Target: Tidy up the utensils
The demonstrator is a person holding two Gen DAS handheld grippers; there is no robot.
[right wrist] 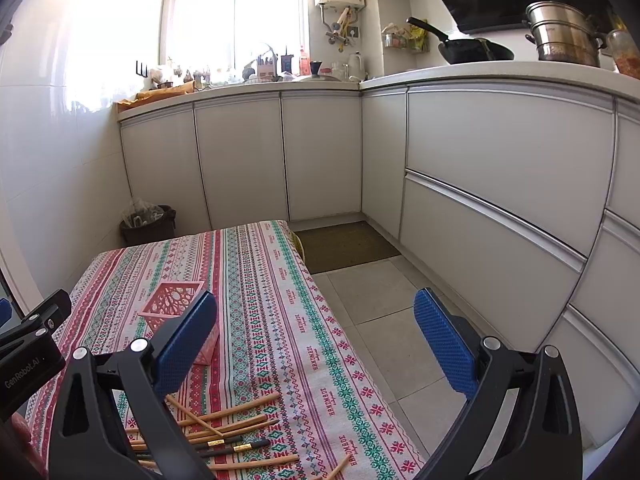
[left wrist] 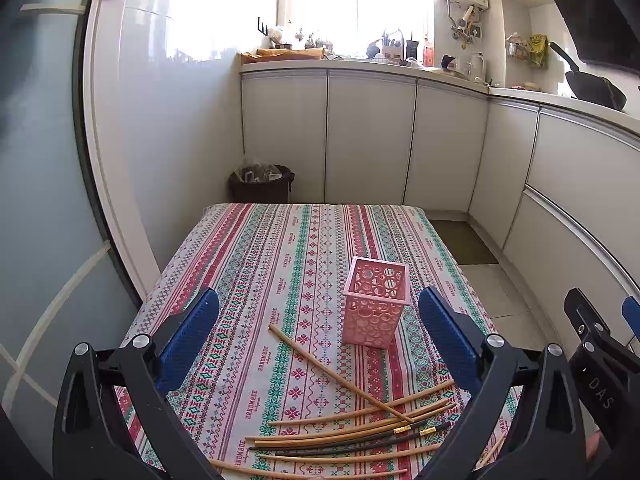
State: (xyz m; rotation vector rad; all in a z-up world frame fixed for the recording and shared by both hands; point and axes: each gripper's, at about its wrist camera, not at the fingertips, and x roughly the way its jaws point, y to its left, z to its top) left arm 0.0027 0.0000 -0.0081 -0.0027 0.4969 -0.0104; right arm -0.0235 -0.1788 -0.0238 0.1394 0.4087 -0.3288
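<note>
**Both tools spread wide above scattered chopsticks**

In the left wrist view, the left tool (left wrist: pixel 320 336) hangs over the bench (left wrist: pixel 248 264), its blue pads (left wrist: pixel 188 340) spread wide with nothing between them. A pink perforated utensil holder (left wrist: pixel 376 304) stands upright right of centre in the frame, on the striped patterned tablecloth. Just below it, along the bottom of the frame, lie the chopsticks (left wrist: pixel 352 432): mostly light wooden ones fanned roughly side by side, one wooden stick crossing them diagonally toward the holder, and two dark ones with gold bands among them. None is inside the holder as far as the view shows. The right tool's black body shows at the lower right edge.

In the right wrist view, the right tool (right wrist: pixel 316 336) is likewise released and empty, its left pad (right wrist: pixel 188 340) partly covering the holder (right wrist: pixel 172 304) at lower left. The chopsticks (right wrist: pixel 240 420) lie at the bottom of the frame near the bench's edge, one stick (right wrist: pixel 340 468) lying apart, while the right pad hangs over the tiled floor (right wrist: pixel 380 300).
</note>
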